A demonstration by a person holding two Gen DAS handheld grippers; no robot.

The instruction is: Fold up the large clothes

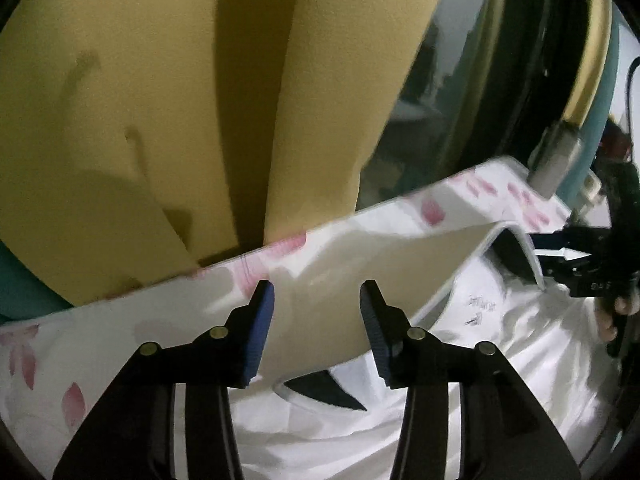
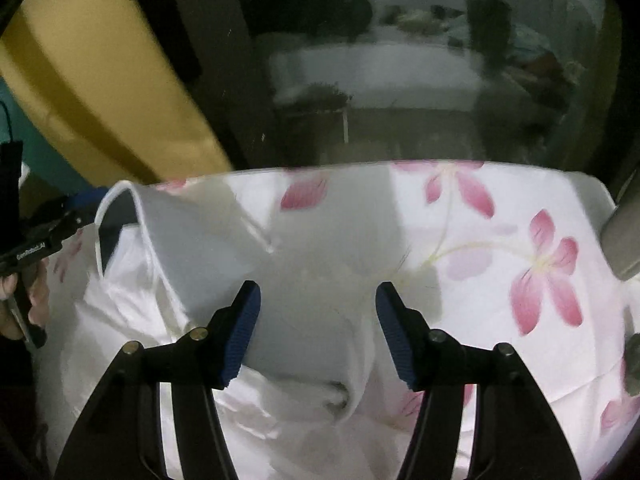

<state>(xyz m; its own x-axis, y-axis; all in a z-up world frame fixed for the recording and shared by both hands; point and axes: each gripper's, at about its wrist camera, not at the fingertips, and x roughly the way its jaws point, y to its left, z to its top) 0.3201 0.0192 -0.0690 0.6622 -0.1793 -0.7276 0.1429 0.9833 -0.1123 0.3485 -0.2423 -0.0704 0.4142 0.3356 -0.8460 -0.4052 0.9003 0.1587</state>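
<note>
A: Looking for any box, basket or bin here, I find none; the only thing bearing a load is the flowered sheet (image 2: pixel 500 248), white with pink blossoms, and the garment lies on it.

B: The white garment (image 1: pixel 500 344)? It sits crumpled on that sheet, beside the yellow cushions (image 1: pixel 140 100).

A: How does it look?

B: Shiny, creased white cloth with a dark panel (image 1: pixel 324 392) edged in white trim. A stiff flap of it (image 1: pixel 360 272) stands raised and curls over at its far end. Small dark printed marks (image 1: pixel 480 312) show near the middle; too blurred to read.

A: And the left gripper (image 1: pixel 316 332)?

B: Its blue-padded jaws stand parted about halfway. The raised flap shows in the gap, but I cannot tell whether it lies between the pads or behind them, and no pad presses on it.

A: The right gripper (image 2: pixel 318 332)?

B: Also parted about halfway, over the rumpled white cloth (image 2: pixel 304 312), gripping nothing. From its camera the other gripper appears at the left edge, a hand (image 2: pixel 24 304) around its handle.

A: Behind the sheet?

B: A dark glass pane (image 2: pixel 400 80) with a dim reflection.
</note>
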